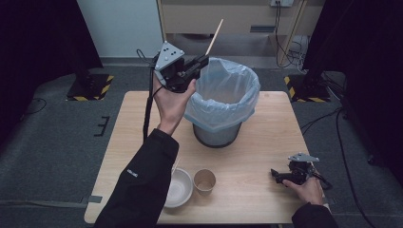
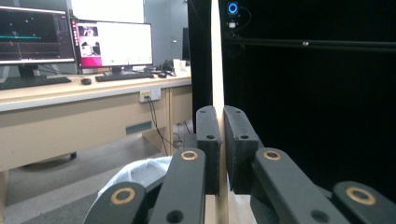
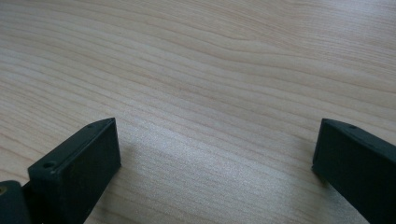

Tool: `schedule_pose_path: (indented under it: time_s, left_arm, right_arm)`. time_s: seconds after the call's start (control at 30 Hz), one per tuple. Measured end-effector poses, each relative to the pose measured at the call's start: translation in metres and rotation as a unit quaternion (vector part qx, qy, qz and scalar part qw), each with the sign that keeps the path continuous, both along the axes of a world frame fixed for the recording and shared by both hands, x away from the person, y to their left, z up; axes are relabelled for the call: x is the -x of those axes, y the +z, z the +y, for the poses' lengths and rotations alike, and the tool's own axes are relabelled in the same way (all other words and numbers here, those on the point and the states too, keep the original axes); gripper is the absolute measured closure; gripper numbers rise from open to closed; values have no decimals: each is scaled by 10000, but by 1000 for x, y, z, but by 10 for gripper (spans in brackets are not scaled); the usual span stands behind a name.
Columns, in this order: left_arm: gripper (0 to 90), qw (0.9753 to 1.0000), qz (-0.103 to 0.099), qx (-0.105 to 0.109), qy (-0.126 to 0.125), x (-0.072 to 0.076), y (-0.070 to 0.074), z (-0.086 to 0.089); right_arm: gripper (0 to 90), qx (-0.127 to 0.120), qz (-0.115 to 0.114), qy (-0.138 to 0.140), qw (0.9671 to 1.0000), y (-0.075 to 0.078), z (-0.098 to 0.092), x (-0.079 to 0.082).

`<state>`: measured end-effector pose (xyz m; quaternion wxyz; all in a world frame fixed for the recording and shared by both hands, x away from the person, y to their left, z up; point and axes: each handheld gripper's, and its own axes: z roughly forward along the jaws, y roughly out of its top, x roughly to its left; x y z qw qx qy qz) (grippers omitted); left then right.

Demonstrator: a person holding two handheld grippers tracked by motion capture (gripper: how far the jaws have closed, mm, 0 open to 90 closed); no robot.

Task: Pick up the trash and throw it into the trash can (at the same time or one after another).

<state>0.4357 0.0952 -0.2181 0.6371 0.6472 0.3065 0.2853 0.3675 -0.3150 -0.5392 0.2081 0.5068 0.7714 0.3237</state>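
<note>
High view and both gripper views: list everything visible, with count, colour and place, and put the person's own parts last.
Table: one, light wood, centre of the high view.
Bin: one, dark wire-mesh body with a pale blue bag liner, upright at the table's far middle.
Wooden stick: one, pale wood, clamped in the left gripper beside the bin's rim, pointing up.
Paper cup: one, brown, upright near the table's front edge.
Bowl: one, white, just left of the paper cup, with a thin stick at its rim.
Desk with monitors: two screens, in the left gripper view's background.
Left gripper: black, raised, shut on the wooden stick.
Right gripper: black, low over the table's right front, jaws apart.
</note>
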Motion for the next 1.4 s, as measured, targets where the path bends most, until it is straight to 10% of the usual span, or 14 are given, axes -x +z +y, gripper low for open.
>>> schedule_pose_path:
  time_s: [1.13,1.4]
  left_arm:
    - [848,9984,477,-272,153,-68,-52,-37]
    - [645,9988,392,-289,49,-65,-50,-32]
  right_arm:
    - [9,7,6,10,10000,0,0,0]
    - [8,-3,4,20,10000,0,0,0]
